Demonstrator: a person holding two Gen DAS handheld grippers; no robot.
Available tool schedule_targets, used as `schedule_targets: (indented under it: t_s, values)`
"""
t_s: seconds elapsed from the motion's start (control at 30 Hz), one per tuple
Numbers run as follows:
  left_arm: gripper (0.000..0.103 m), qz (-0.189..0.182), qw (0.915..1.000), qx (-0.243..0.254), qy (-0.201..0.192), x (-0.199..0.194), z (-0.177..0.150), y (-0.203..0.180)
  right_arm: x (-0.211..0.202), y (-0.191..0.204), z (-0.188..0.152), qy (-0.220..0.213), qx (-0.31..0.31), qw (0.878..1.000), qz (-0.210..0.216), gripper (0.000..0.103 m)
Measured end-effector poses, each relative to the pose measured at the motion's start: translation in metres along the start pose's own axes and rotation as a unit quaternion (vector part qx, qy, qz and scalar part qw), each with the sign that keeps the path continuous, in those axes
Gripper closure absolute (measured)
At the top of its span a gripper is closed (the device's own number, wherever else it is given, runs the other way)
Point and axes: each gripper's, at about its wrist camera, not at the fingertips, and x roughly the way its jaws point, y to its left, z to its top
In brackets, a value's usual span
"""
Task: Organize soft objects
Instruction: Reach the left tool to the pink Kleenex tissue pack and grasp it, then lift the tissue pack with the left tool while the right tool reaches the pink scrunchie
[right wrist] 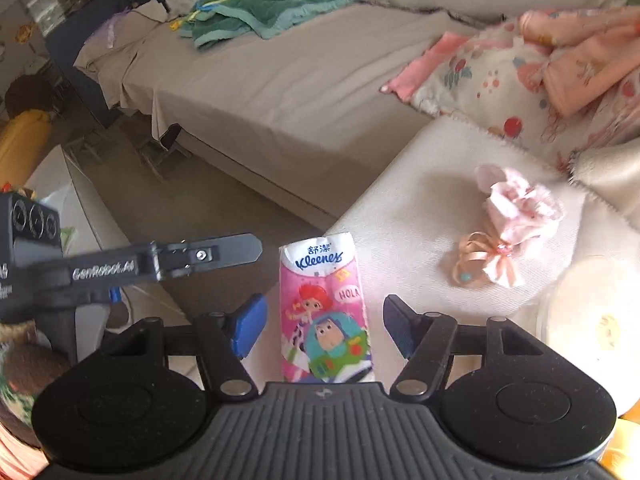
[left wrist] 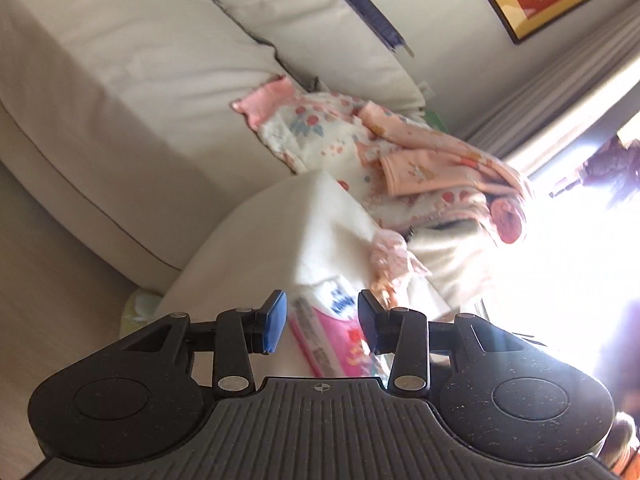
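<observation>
A pink Kleenex tissue pack point(right wrist: 326, 312) with cartoon print lies on the cream ottoman point(right wrist: 420, 200). My right gripper point(right wrist: 324, 328) straddles it, open, with a gap between each blue pad and the pack. My left gripper point(right wrist: 224, 254) hovers to the left of the pack, off the ottoman's edge. In the left wrist view the left gripper point(left wrist: 322, 320) is open and holds nothing; the tissue pack point(left wrist: 332, 332) shows beyond its fingers. A small pink cloth bundle point(right wrist: 516, 212) with a peach ribbon bow point(right wrist: 480, 266) lies further right on the ottoman.
A beige sofa point(right wrist: 260, 80) runs behind, with a green towel point(right wrist: 272, 8) at its far end and a heap of pink floral fabric point(right wrist: 500, 76) near the ottoman. A round cream object point(right wrist: 592, 312) sits at the right. Brown floor point(right wrist: 200, 200) separates sofa and ottoman.
</observation>
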Motion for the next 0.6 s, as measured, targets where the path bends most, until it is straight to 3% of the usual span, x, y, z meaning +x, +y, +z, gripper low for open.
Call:
schedule_targets:
  t_s: [0.13, 0.27, 0.37, 0.47, 0.6]
  values:
    - [0.059, 0.007, 0.9988, 0.041, 0.025, 0.027, -0.001, -0.026, -0.035, 0.016, -0.055, -0.063, -0.093, 0.992, -0.057, 0.038]
    - [0.059, 0.010, 0.9914, 0.119, 0.052, 0.062, -0.006, -0.057, -0.051, 0.012, -0.101, -0.056, -0.108, 0.989, -0.088, 0.038]
    - [0.059, 0.053, 0.9806, 0.182, 0.052, 0.074, -0.016, -0.078, -0.060, 0.003, -0.129, -0.064, -0.112, 0.983, -0.132, 0.038]
    - [0.059, 0.067, 0.9646, 0.251, 0.046, 0.064, -0.031, -0.102, -0.072, -0.013, -0.153, -0.076, -0.113, 0.975, -0.174, 0.038]
    - [0.059, 0.110, 0.9252, 0.357, 0.067, 0.063, -0.063, -0.133, -0.082, -0.039, -0.173, -0.085, -0.081, 0.974, -0.194, 0.038]
